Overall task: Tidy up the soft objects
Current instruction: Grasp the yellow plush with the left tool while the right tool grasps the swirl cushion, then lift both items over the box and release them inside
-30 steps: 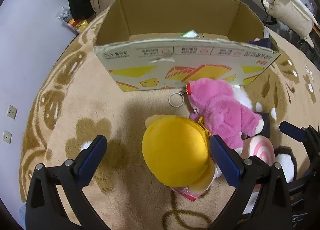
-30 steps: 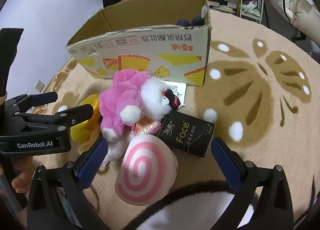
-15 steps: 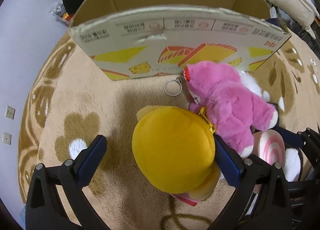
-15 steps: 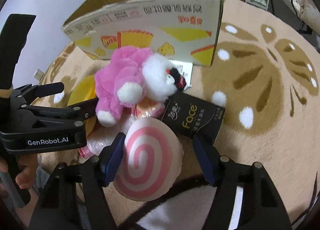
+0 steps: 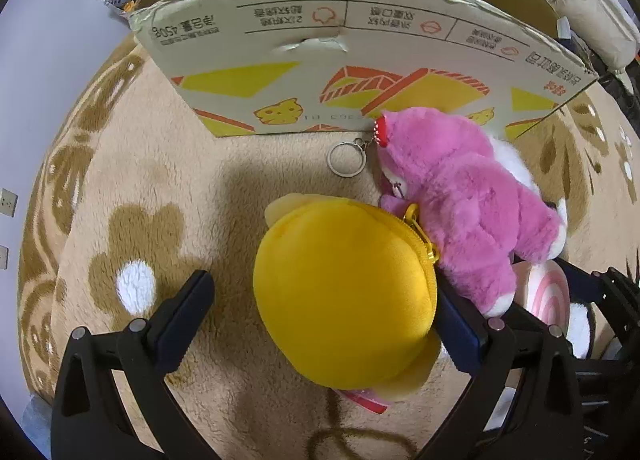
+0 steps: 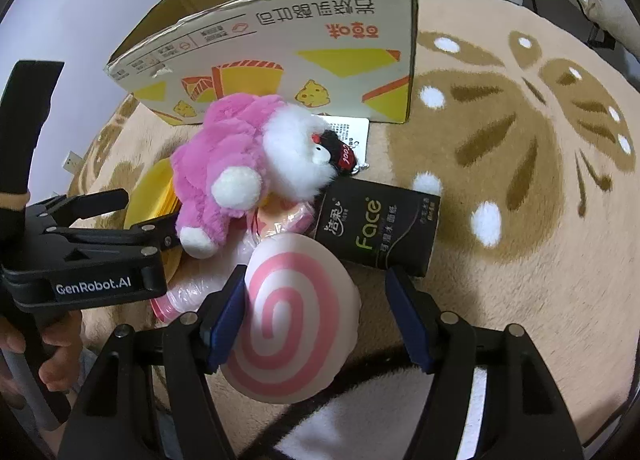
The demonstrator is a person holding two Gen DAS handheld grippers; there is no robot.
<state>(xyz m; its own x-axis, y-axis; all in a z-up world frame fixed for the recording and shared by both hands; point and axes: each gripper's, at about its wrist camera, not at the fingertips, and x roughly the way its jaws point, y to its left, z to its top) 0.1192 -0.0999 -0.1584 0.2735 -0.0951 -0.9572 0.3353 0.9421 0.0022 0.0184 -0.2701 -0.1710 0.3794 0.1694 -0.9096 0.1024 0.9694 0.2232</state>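
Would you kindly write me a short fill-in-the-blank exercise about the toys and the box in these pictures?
1. The round plush pouch between the left gripper's open jaws is ____ in colour.
2. The metal key ring on the rug is attached to the ____ plush toy.
3. The right gripper straddles a white cushion with a pink ____ pattern.
4. The word printed large on the black tissue pack is ____.

Missing words: yellow; pink; spiral; Face
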